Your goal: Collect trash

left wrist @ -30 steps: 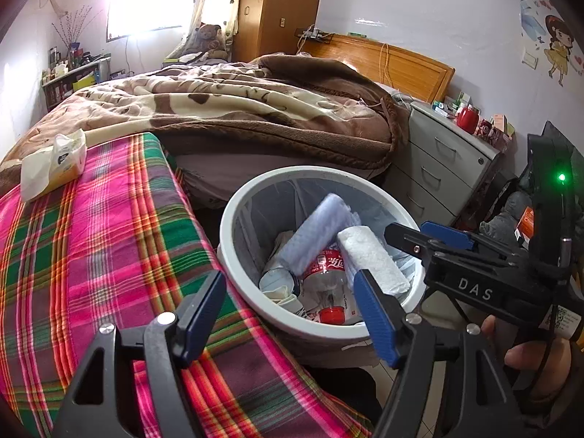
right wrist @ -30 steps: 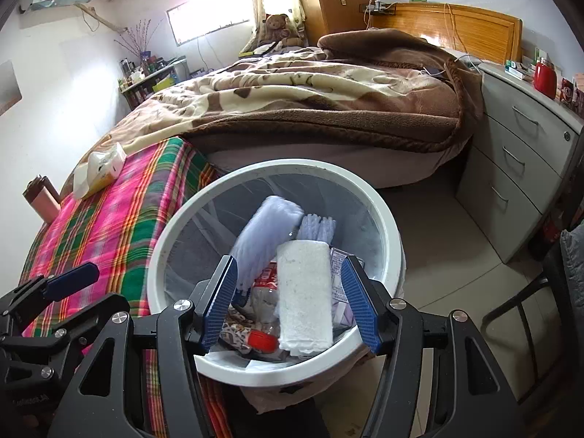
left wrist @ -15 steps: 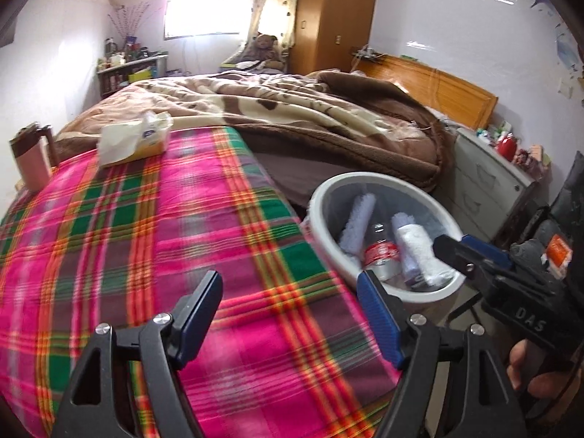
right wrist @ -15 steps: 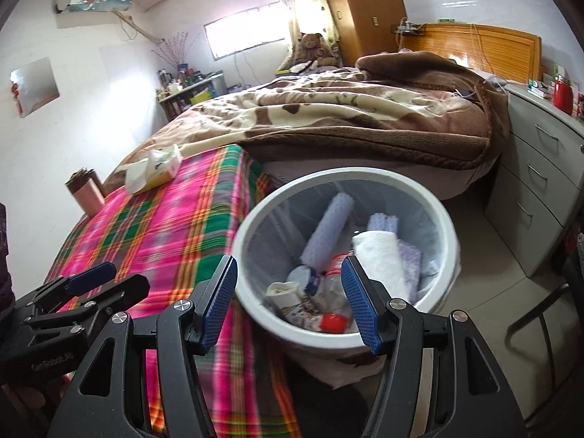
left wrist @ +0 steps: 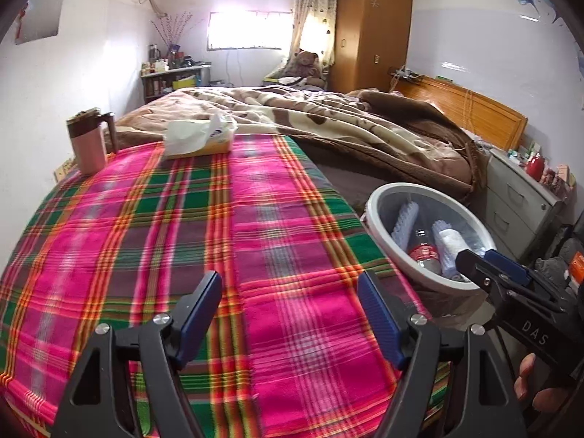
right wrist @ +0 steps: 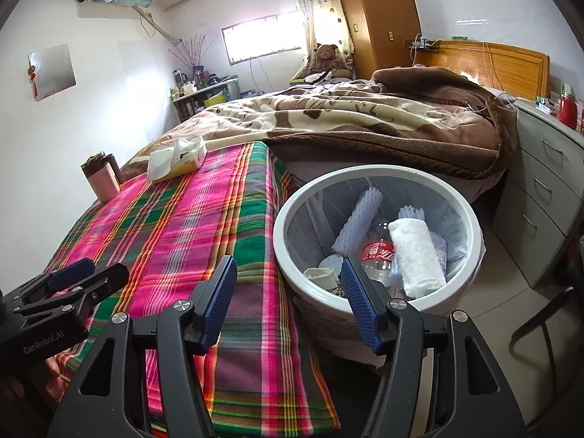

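Plaid cloth in pink, green and orange covers the desk (left wrist: 153, 241). Over its near edge the left claw (left wrist: 288, 314) hangs with its jaws spread wide and nothing between them; they have just been opening. The right claw (right wrist: 288, 303) is also parted and empty, over the desk's right edge. Just beside that edge stands the white trash bin (right wrist: 471, 226), holding a rolled towel (right wrist: 416, 255), a plastic bottle (right wrist: 376, 252) and foam sleeves. A tissue pack (left wrist: 199, 138) and pink tumbler (left wrist: 87, 142) sit along the far edge.
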### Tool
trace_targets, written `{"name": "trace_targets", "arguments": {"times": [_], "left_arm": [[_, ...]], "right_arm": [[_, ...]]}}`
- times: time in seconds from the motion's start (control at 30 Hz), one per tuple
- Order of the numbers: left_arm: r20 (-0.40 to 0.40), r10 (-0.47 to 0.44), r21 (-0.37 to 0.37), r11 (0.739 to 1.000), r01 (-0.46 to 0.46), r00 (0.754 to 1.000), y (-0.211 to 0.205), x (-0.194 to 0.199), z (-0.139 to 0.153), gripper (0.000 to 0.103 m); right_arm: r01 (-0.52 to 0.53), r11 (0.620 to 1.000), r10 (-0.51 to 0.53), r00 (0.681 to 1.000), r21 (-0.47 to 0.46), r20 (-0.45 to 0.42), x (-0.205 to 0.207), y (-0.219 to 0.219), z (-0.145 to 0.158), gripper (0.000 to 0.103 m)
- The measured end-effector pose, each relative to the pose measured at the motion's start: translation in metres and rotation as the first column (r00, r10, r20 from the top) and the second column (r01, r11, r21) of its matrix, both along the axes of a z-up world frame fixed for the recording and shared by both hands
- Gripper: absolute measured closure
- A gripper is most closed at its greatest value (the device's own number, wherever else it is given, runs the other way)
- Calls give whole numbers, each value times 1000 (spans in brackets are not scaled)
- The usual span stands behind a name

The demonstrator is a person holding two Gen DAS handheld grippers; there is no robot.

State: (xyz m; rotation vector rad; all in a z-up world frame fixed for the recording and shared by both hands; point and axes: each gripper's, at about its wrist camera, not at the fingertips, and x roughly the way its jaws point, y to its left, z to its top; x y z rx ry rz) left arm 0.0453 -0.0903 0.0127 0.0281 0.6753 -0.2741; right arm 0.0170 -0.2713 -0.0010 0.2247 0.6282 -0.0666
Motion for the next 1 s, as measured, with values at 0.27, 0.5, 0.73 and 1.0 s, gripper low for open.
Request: {"name": "trace_targets", "arguments": {"times": [0.27, 0.5, 0.73, 1.0], "left_arm": [[64, 37, 49, 998, -40, 997, 5, -13, -2, 24], [107, 22, 56, 998, -28, 994, 2, -21, 0, 24], [129, 17, 52, 998, -24, 991, 3, -26, 4, 24], [131, 21, 48, 998, -28, 991, 3, -30, 5, 24]], "right_arm": [[27, 997, -25, 999, -66, 28, -11, 14, 4, 41], [57, 995, -52, 997, -79, 62, -19, 17, 9, 41], [56, 994, -50, 996, -99, 68, -20, 23, 12, 41], [66, 993, -59, 996, -98, 74, -22, 24, 13, 41]]}}
